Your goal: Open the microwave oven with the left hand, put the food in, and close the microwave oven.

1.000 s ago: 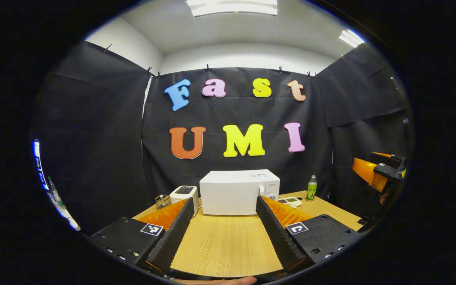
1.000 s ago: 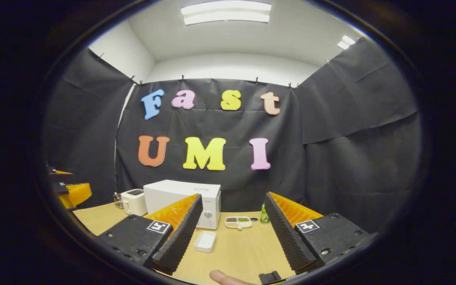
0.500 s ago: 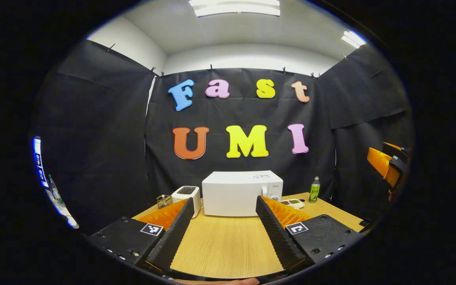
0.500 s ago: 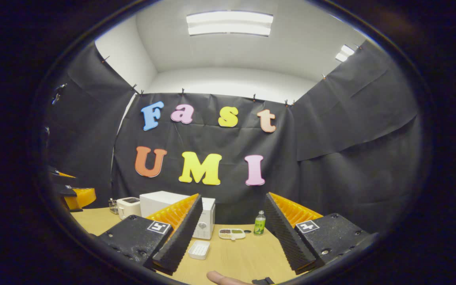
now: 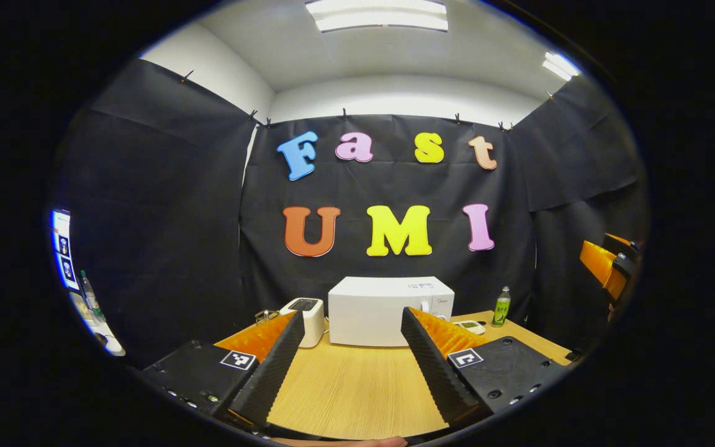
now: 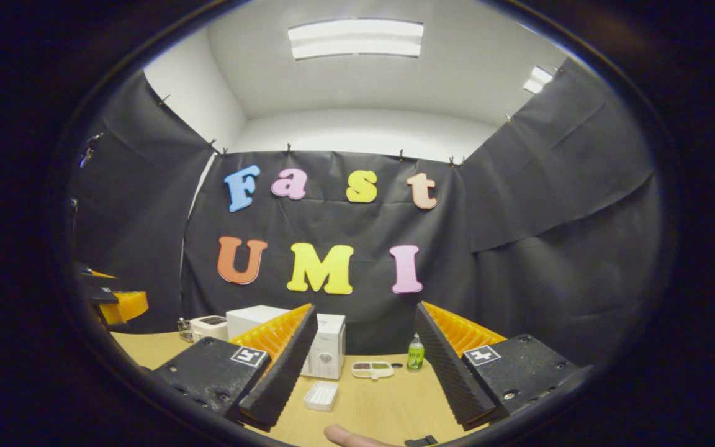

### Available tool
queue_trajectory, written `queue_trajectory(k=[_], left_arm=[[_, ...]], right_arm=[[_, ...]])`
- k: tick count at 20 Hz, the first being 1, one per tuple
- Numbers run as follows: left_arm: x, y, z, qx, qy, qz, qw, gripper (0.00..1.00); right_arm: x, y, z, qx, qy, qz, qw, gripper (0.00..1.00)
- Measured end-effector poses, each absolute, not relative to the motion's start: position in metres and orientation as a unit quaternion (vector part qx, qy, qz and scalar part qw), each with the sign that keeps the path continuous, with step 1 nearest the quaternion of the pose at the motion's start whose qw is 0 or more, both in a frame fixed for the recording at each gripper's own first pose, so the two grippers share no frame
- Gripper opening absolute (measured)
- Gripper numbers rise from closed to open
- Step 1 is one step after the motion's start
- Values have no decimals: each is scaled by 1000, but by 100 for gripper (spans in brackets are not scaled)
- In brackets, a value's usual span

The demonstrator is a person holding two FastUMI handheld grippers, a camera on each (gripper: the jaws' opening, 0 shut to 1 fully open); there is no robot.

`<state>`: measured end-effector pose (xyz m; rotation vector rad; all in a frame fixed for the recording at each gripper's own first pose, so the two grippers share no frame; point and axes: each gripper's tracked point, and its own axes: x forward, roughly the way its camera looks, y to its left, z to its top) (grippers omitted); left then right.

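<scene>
The white microwave (image 5: 377, 311) stands shut at the far middle of the wooden table (image 5: 351, 391); its dial end (image 6: 326, 347) appears in the right gripper view. To its right lies a small white dish of food (image 6: 372, 369), also (image 5: 470, 325). My left gripper (image 5: 352, 316) is open over the table's near part, well short of the microwave, with nothing between its fingers. My right gripper (image 6: 365, 310) is open and empty too, held above the near right of the table. Each gripper appears at the edge of the other's view, left gripper (image 6: 115, 304), right gripper (image 5: 609, 267).
A white toaster (image 5: 308, 311) stands left of the microwave, with a small wire basket (image 5: 265, 316) beside it. A green bottle (image 6: 416, 354) stands right of the food dish. An empty white tray (image 6: 322, 395) lies in front of the microwave's dial end. A fingertip (image 6: 348, 436) shows below.
Both views have shifted slightly: the microwave now sits a little smaller and further right in the left gripper view, and the table items sit lower in the right gripper view. Both grippers stay open.
</scene>
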<state>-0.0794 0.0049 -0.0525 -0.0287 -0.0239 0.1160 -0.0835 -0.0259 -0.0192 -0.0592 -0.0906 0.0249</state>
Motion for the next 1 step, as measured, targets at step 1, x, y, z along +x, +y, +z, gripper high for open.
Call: queue_trajectory(k=[1], left_arm=[[-80,5,-53,-16,-13,57,998,96]], right_arm=[[-85,-25,-18,-28,-44,13,999,100]])
